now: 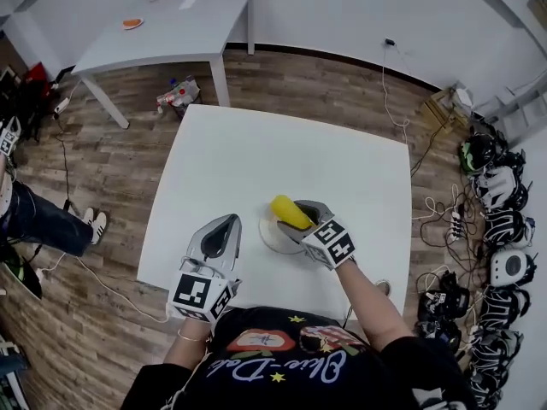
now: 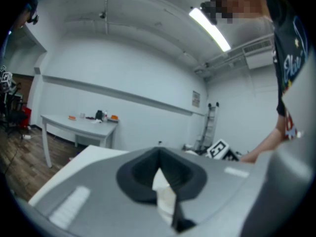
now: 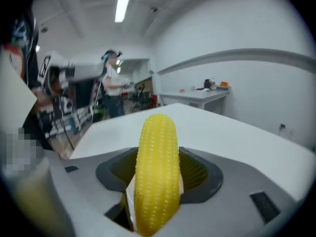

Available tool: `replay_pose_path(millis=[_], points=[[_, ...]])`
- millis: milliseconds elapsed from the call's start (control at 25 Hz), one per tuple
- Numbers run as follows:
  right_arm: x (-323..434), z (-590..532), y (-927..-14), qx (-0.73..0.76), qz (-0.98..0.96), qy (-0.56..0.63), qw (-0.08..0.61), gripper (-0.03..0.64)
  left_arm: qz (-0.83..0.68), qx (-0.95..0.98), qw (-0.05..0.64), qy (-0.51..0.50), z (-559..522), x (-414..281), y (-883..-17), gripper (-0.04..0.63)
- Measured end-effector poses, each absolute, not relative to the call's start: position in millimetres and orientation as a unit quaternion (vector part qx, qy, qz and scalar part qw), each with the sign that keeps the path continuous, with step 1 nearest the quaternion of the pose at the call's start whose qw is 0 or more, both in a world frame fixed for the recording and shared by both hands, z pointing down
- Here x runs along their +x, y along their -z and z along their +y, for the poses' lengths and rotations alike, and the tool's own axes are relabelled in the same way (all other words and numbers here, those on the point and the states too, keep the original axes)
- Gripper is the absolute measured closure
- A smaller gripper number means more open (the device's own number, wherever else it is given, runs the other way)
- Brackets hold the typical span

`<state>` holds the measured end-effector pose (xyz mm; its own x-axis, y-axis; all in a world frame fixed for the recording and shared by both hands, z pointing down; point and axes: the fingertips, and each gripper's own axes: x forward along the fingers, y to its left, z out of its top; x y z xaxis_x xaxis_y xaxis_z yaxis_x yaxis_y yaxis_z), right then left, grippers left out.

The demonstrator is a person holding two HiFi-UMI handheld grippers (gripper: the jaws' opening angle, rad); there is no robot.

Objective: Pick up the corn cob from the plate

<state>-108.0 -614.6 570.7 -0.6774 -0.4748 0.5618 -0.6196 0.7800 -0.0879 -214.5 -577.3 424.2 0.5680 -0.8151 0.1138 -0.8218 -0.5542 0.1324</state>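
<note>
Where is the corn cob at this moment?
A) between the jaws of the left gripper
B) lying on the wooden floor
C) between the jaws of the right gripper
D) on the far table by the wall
C: in the right gripper view the yellow corn cob stands clamped between the jaws of the right gripper, and the head view shows it over the plate.
</note>
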Motion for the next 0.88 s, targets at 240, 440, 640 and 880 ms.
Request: replay_pose_path(millis=[240,440,640,880], points=[[-62,-579,-494,0.369,-0.905,-0.2,0.063,0.353,-0.48,0.874,0.075,-0.021,-540,-199,-419,0.598],[-42,-544,-448,0.362,-0.909,-0.205,-0.005,0.353,-0.473,0.878,0.065,-0.015,-518,-177,-412,0.598],[-42,-525,-426,0.361,-0.916,-0.174,0.001,0.353,-0.468,0.882,0.05,-0.019,-510,-172,-409,0.598],[-42,-518,-422,0.358,-0.915,-0.184,-0.008,0.353,-0.47,0.882,0.04,-0.021,-505,-169,-407,0.598]])
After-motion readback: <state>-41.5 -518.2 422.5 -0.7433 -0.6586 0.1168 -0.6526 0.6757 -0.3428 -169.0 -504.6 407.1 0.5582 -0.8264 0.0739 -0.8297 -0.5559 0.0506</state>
